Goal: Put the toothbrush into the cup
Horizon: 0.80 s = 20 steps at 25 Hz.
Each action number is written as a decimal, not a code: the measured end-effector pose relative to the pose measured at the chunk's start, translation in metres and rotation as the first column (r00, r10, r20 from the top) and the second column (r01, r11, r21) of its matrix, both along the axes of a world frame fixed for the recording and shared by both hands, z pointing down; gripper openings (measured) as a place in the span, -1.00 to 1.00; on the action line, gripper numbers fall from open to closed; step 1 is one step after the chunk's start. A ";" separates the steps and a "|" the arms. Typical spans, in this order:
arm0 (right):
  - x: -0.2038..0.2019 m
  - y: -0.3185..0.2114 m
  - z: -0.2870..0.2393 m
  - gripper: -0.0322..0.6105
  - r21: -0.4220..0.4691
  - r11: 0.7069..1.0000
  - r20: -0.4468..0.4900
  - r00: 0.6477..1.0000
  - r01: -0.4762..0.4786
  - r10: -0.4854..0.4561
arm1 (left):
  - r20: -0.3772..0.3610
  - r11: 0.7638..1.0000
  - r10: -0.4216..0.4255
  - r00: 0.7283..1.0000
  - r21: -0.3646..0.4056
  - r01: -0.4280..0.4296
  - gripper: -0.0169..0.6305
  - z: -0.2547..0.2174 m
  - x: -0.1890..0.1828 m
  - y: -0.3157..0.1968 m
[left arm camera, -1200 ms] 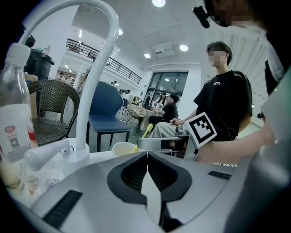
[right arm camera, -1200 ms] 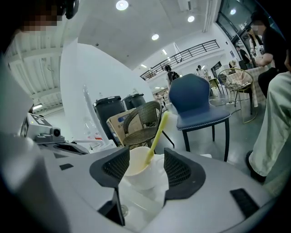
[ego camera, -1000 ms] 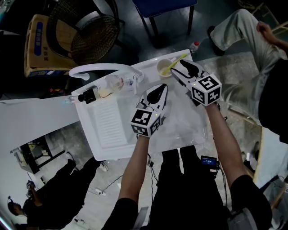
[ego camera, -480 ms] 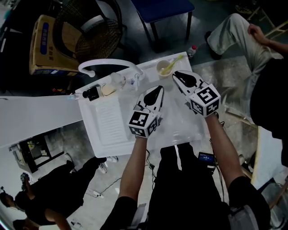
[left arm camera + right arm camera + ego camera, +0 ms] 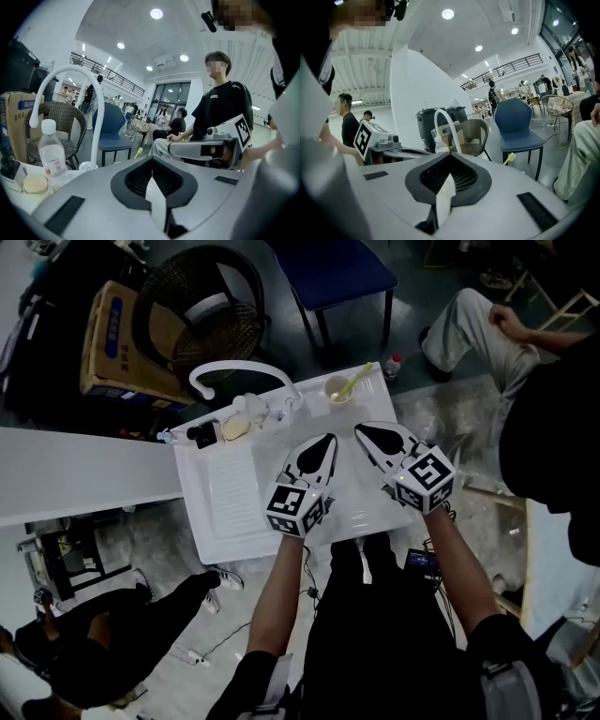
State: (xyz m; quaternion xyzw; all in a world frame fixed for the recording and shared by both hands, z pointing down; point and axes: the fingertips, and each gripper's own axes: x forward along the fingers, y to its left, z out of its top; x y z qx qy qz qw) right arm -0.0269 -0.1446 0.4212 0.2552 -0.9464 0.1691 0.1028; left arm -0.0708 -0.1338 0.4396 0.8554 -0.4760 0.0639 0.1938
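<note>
A yellow toothbrush (image 5: 357,381) leans in the small cup (image 5: 337,390) at the far edge of the white sink unit (image 5: 225,512). Both grippers hover nearer to me, apart from the cup. My left gripper (image 5: 330,438) is shut and empty. My right gripper (image 5: 360,429) has just been closing and stands shut with nothing between its jaws. In the left gripper view the shut gripper (image 5: 151,161) points past the toothbrush tip (image 5: 138,152). In the right gripper view the toothbrush tip (image 5: 509,158) shows right of the shut gripper (image 5: 449,159).
A white curved faucet (image 5: 239,371), a clear bottle (image 5: 246,409) and a soap bar (image 5: 232,429) stand at the unit's far left. Beyond it are a wicker chair (image 5: 202,310), a blue chair (image 5: 333,268) and a seated person (image 5: 487,334).
Both grippers drew back from the cup towards me and rose. The right gripper, earlier at the toothbrush by the cup, is now clear of it; the toothbrush stays in the cup.
</note>
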 end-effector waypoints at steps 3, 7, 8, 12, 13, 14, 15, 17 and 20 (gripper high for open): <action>0.003 0.023 -0.016 -0.86 0.023 1.000 0.000 1.000 0.007 -0.007 | 0.001 1.000 0.004 1.000 0.017 -0.004 -0.91 -0.009 0.005 0.019; 0.012 0.049 -0.033 -0.86 0.046 0.999 0.017 1.000 0.018 -0.019 | 0.006 0.999 0.011 1.000 0.038 -0.011 -0.91 -0.027 0.012 0.043; 0.014 0.055 -0.038 -0.86 0.051 0.998 0.020 1.000 0.021 -0.022 | 0.006 0.999 0.013 1.000 0.044 -0.014 -0.91 -0.031 0.013 0.049; 0.020 0.083 -0.051 -0.86 0.054 0.998 0.034 0.999 0.030 -0.032 | 0.004 0.998 0.017 1.000 0.065 -0.017 -0.91 -0.041 0.022 0.076; 0.021 0.090 -0.054 -0.86 0.054 0.998 0.036 0.999 0.033 -0.035 | 0.005 0.997 0.016 1.000 0.072 -0.017 -0.91 -0.044 0.023 0.082; 0.022 0.097 -0.056 -0.86 0.054 0.998 0.037 0.999 0.037 -0.039 | 0.005 0.997 0.015 1.000 0.076 -0.015 -0.91 -0.048 0.024 0.089; 0.023 0.104 -0.058 -0.86 0.055 0.998 0.039 0.998 0.040 -0.043 | 0.004 0.997 0.014 1.000 0.080 -0.014 -0.91 -0.051 0.025 0.095; 0.026 0.117 -0.060 -0.86 0.058 0.997 0.048 0.998 0.045 -0.047 | 0.001 0.996 0.013 1.000 0.087 -0.013 -0.91 -0.056 0.027 0.107; 0.033 0.131 -0.062 -0.86 0.067 0.997 0.060 0.997 0.046 -0.050 | -0.001 0.995 0.009 1.000 0.098 -0.009 -0.91 -0.063 0.031 0.122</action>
